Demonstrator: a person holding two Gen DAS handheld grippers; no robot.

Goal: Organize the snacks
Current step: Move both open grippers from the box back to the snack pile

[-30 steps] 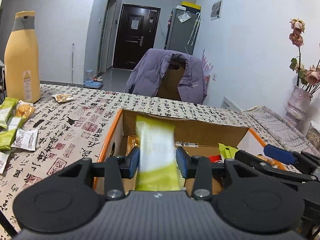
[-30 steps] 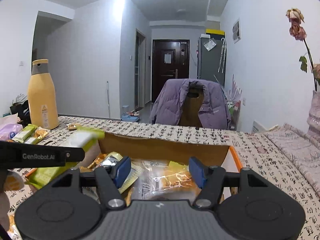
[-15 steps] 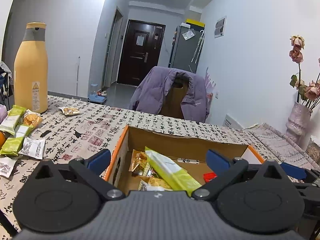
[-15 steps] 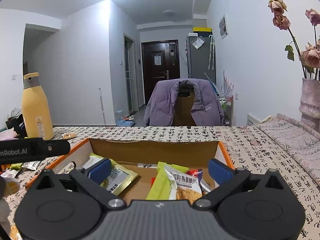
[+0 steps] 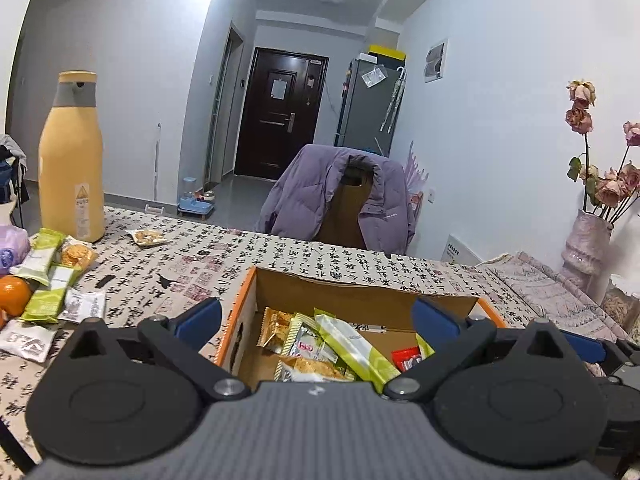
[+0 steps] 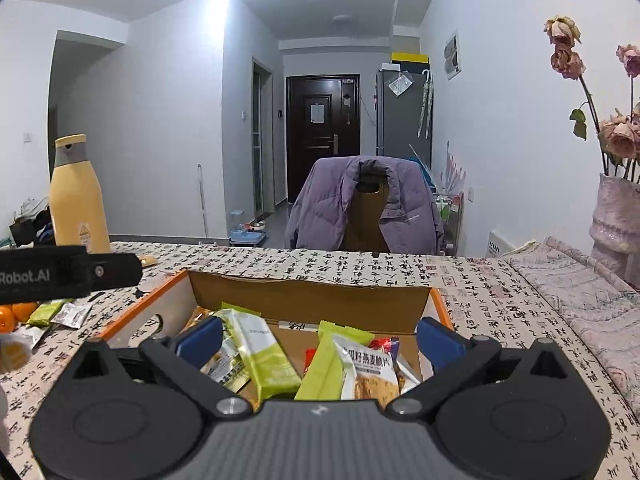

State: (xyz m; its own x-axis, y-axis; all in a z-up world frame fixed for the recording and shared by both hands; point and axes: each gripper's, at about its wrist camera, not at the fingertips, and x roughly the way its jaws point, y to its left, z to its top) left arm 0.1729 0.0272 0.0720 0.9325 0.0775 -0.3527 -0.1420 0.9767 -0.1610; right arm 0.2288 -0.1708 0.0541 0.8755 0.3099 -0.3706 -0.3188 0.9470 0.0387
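1. Our left gripper (image 5: 316, 318) had its blue pads spread as wide as they go, with nothing pinched between them; they hung above the near side of the cardboard box (image 5: 360, 294).
2. Our right gripper (image 6: 320, 336) was the same: jaws wide apart and empty, poised over the box, whose orange rim showed at nine o'clock in that view.
3. The task's snacks lay in two places. In the box we saw a long green packet (image 5: 352, 346) leaning across the other wrappers, and a clear oat-crisp pack (image 6: 370, 372) beside a second green packet (image 6: 264, 356).
4. The loose snacks (image 5: 48, 280) sat on the patterned tablecloth (image 5: 192, 264) at about nine o'clock of the left view, near an orange (image 5: 14, 295) and in front of the tall yellow bottle (image 5: 72, 156).
5. We judged the risks as these: the packets stood tilted and loosely heaped, so another drop could tip one over the low near wall; reaching toward nine o'clock could knock the bottle or roll the orange; and the two grippers, just beside each other, could collide.
6. Hidden from us were the box's near wall and floor behind the gripper bodies, the small print on most wrappers, and the red item deep in the box.
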